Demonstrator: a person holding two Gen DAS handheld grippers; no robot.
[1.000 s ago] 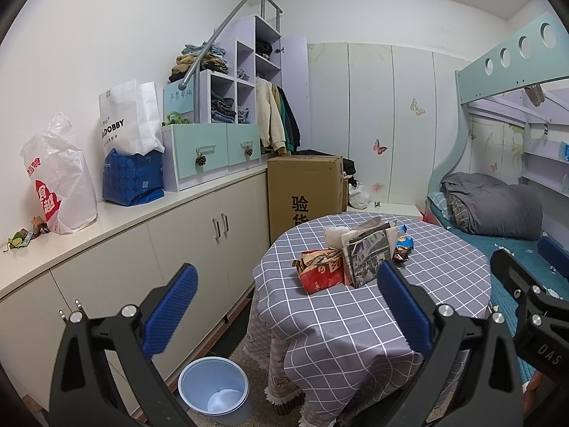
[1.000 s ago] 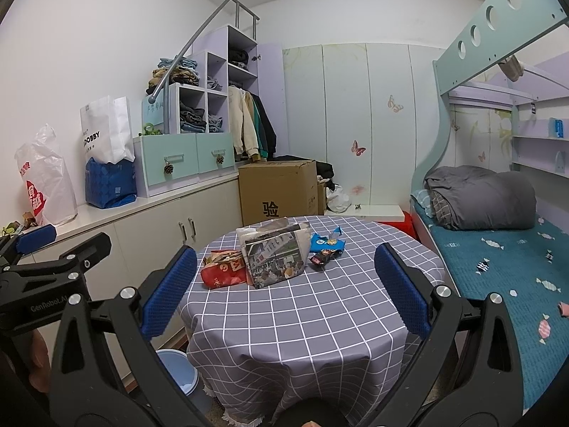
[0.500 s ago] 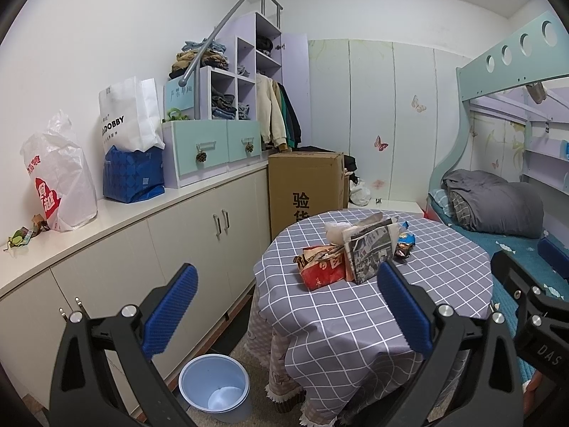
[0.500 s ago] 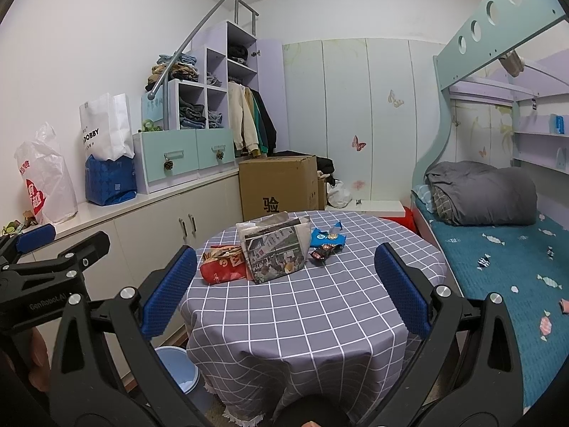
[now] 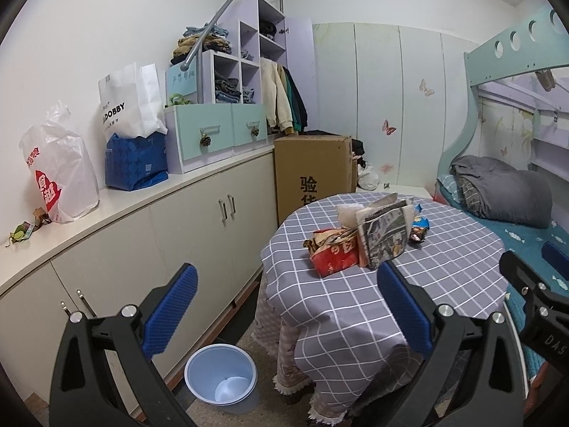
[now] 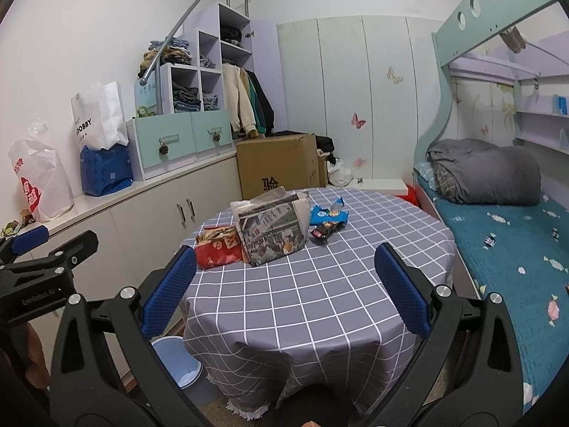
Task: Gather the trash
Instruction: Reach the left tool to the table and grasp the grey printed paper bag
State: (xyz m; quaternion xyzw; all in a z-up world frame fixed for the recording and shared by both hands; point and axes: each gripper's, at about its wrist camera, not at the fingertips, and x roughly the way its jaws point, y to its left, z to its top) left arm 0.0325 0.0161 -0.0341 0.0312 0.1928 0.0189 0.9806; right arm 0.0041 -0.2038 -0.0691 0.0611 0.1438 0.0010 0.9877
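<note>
We've got both grippers up in the air in front of the round table (image 6: 320, 302) with the grey checked cloth, and neither one is touching anything. Our left gripper (image 5: 284, 306) has its blue pads spread wide with nothing between them, and our right gripper (image 6: 284, 284) is the same, wide apart and holding nothing.

The trash sits in a little cluster on the tabletop. From the right wrist view it's up around 12 o'clock from the gripper: a red snack bag (image 6: 218, 251) crumpled at the left end, a printed paper bag (image 6: 272, 231) standing right against it (looks like a street photo on the side), then a blue wrapper (image 6: 329, 215) and a dark wrapper (image 6: 325, 230) just beside that at the right. From the left wrist view the same bunch shows at about 1 o'clock, with the red snack bag (image 5: 332, 254) nearest to us.

The light blue bin (image 5: 222, 377) stands on the floor at roughly 7 o'clock from the left gripper, tucked between the table's skirt and the cream cabinets (image 5: 199, 235). It looks mostly empty, with something pale at the bottom that we can't make out.

Off to the side, a cardboard box (image 6: 279, 163) stands past the table, and the bed (image 6: 505, 249) with the teal sheet runs along at 3 o'clock.
</note>
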